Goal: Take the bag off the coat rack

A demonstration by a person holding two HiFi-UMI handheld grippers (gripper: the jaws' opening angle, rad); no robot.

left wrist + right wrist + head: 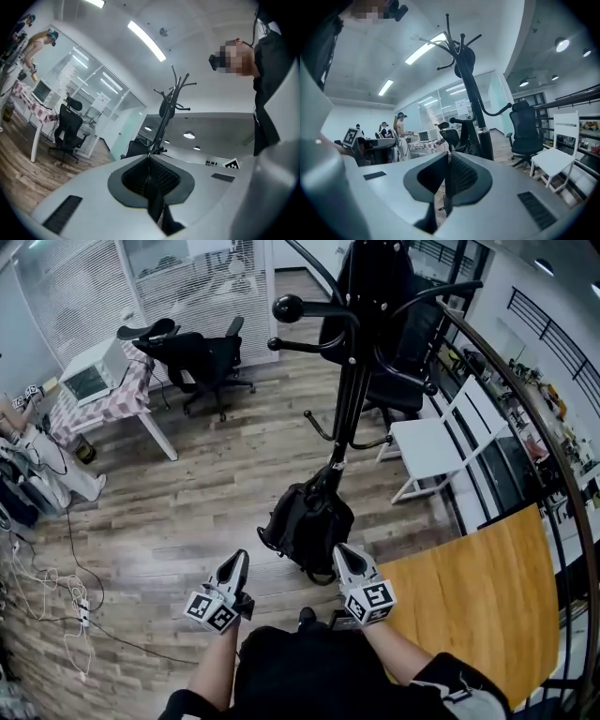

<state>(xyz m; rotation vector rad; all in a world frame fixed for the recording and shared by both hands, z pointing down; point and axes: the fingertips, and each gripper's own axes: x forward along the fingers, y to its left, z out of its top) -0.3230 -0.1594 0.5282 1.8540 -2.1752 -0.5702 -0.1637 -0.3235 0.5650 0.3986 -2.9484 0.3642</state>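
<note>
A black coat rack (349, 395) stands on the wood floor ahead of me. A black bag (309, 519) rests low against its pole, with a strap running up the pole; whether it hangs or sits on the floor I cannot tell. My left gripper (234, 568) and right gripper (345, 561) are held side by side just short of the bag, both shut and empty. In the left gripper view the left gripper (150, 157) points up at the coat rack (168, 110). In the right gripper view the right gripper (449, 154) faces the coat rack (472, 101) and the bag (469, 137).
A white folding chair (439, 442) and a black office chair (398, 352) stand right of the rack. A wooden tabletop (483, 606) lies at my right by a curved railing (539, 451). At the left are office chairs (202, 357), a table (112, 404) and floor cables (70, 601).
</note>
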